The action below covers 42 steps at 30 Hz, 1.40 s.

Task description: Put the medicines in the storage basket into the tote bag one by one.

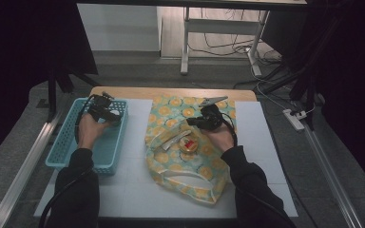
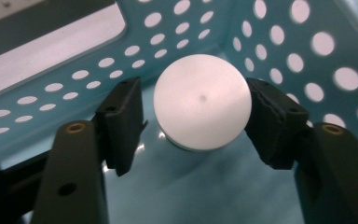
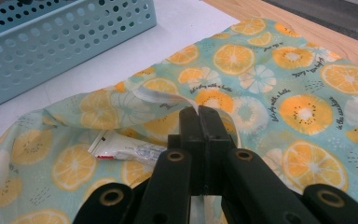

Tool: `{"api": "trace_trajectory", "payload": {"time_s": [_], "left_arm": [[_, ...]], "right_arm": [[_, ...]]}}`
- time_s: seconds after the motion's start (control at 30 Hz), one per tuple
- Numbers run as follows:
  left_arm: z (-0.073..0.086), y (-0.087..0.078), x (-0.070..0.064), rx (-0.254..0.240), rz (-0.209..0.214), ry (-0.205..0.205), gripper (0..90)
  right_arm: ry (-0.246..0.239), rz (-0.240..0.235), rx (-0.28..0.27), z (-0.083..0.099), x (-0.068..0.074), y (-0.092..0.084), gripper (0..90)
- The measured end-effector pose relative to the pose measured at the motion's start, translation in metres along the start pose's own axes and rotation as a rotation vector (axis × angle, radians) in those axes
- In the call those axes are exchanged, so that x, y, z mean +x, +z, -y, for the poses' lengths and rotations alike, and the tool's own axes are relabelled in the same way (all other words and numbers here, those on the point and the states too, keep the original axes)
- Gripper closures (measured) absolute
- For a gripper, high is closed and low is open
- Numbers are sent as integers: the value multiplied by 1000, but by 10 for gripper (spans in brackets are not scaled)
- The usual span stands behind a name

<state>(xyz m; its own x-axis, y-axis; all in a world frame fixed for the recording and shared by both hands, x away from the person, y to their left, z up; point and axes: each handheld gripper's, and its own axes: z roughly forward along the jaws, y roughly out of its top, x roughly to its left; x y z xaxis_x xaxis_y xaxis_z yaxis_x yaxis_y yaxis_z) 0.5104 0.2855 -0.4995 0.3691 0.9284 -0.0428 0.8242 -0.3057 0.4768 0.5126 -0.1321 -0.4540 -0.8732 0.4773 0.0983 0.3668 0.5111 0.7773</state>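
Note:
My left gripper (image 2: 196, 116) reaches down into a teal perforated basket (image 1: 62, 142) at the table's left. A white round object (image 2: 203, 100) lies on the basket floor between its jaws. The right pad touches the object's side, while a small gap remains at the left pad. In the high view the left gripper (image 1: 105, 113) is at the basket's far end. My right gripper (image 3: 199, 112) is shut on the white-trimmed edge of an orange-slice print fabric bag (image 3: 279, 93), lifting that edge slightly. A white tube (image 3: 116, 148) lies at the bag's opening, and a round yellow and red item (image 1: 188, 144) sits beside it.
The bag and basket rest on a white mat (image 1: 133, 190) over a wooden table (image 1: 123, 92). A desk frame (image 1: 185, 47) and cables stand on the floor beyond. A power strip (image 1: 294, 118) lies on the floor to the right.

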Motion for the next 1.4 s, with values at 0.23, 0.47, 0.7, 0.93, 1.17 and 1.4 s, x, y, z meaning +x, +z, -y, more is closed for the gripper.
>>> {"api": "trace_trajectory", "payload": {"time_s": [0.23,0.47,0.7,0.93,1.17,1.4], "left_arm": [[0,-4,-3,-3,-6,7,507],[2,-17,-1,-46,23,-22,509],[1,-36,-5,-73,35,-1,509],[-2,-59,-17,-105,61,34,509],[-4,-78,-26,-140,82,55,509],[-1,-90,-37,-156,116,99,509]], "right_arm": [[1,-4,-4,1,0,0,900],[6,-1,-7,1,-1,-2,900],[9,-2,-14,0,-2,-3,900],[9,-1,-19,-1,-2,-4,900],[10,1,-24,-2,-2,-6,900],[8,5,-24,-2,-2,-6,900]]}}
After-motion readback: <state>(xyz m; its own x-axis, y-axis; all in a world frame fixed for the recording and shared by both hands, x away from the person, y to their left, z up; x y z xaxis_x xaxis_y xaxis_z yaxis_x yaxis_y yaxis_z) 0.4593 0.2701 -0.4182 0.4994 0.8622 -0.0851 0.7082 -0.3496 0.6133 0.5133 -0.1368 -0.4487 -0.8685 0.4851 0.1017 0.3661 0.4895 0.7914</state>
